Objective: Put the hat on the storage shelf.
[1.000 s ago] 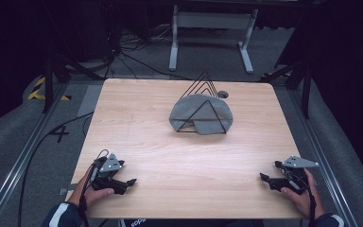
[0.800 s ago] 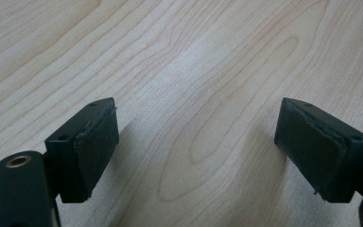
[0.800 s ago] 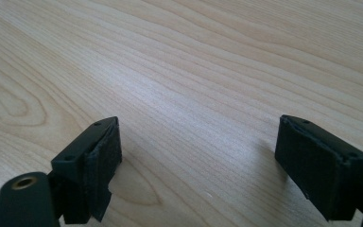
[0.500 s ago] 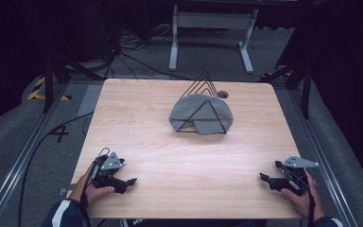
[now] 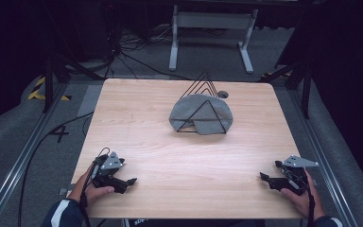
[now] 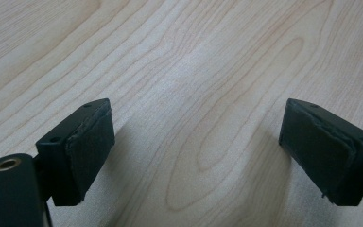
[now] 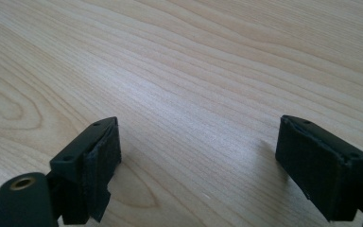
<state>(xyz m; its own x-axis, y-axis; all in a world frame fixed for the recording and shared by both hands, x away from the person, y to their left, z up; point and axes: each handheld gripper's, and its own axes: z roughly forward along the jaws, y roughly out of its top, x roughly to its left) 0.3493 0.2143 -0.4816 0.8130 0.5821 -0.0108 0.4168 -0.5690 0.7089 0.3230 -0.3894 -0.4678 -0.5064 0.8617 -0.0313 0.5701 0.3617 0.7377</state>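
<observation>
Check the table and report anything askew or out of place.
The grey cloth lies bunched inside the black wire rack at the table's far middle, spilling out under its frame rather than hanging neatly. Nothing else stands out.

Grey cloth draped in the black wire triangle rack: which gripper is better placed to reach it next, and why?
Neither clearly: left gripper and right gripper rest open at near corners, the grey cloth lies centred.

My table point(image 5: 160, 137) is pale wood with rounded corners. Toward its far middle a black wire rack point(image 5: 203, 106) stands on it, a grey cloth point(image 5: 201, 113) draped through the rack and spilling onto the wood around it.
</observation>
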